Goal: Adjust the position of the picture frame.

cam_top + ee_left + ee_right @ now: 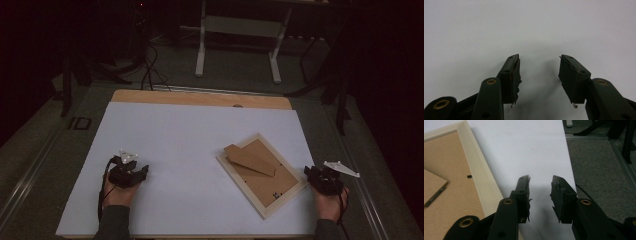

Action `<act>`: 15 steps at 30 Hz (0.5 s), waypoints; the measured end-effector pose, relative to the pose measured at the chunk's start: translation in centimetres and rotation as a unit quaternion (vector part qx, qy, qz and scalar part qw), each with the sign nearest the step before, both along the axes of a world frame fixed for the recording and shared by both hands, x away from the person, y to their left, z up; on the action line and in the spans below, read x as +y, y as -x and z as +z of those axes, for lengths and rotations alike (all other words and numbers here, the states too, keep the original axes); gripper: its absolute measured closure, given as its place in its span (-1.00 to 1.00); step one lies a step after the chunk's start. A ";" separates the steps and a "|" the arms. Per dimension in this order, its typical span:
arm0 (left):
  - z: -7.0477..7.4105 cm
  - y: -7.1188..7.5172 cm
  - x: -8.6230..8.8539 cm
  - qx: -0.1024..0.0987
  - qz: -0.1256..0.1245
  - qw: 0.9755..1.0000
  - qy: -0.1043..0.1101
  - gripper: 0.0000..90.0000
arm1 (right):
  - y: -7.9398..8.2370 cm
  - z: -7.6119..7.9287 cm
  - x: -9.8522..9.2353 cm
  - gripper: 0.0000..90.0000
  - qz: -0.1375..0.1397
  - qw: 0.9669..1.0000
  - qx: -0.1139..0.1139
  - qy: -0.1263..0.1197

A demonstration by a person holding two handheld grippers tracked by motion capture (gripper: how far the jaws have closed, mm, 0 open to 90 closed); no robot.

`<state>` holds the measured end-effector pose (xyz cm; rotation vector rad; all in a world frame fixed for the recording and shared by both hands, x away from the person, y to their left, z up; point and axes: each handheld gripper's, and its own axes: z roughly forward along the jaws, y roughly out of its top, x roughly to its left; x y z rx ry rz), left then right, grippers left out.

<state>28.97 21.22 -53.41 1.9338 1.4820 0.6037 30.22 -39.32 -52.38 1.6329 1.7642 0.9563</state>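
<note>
The picture frame [261, 175] is showing a pale cream wooden border around a plain tan-brown back board, and its stand [250, 158] is showing the same tan brown with no pattern. The table [170, 145] is wearing a plain white sheet, with a strip of light honey-coloured wood showing along its far edge, and the floor [45, 150] around it is looking dark grey-green. The left gripper [131, 172] and the right gripper [320, 177] are both showing black, with brass-coloured rivets gleaming on their arms and a pale grey plate sitting on top of each.
</note>
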 end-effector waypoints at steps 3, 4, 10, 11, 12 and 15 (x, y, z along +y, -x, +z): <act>0.3 0.2 0.2 -0.008 0.005 1.000 0.009 0.14 | 0.0 0.0 0.3 0.50 0.006 1.000 0.003 0.000; 0.3 0.2 0.2 -0.010 0.007 1.000 0.010 0.14 | 0.0 0.0 0.3 0.50 0.006 1.000 0.003 0.000; 0.6 0.3 0.2 -0.020 0.008 1.000 0.014 0.10 | -0.2 0.0 0.8 0.50 0.019 1.000 0.011 -0.005; 0.6 0.3 0.2 -0.020 0.008 1.000 0.012 0.10 | -0.2 0.0 0.8 0.50 0.019 1.000 0.012 -0.005; 0.6 0.3 0.2 -0.019 0.009 1.000 0.011 0.10 | -0.2 0.0 0.8 0.50 0.020 1.000 0.013 -0.006; 0.6 0.3 0.3 -0.019 0.010 1.000 0.015 0.12 | -0.1 0.0 0.8 0.51 0.016 1.000 0.015 -0.007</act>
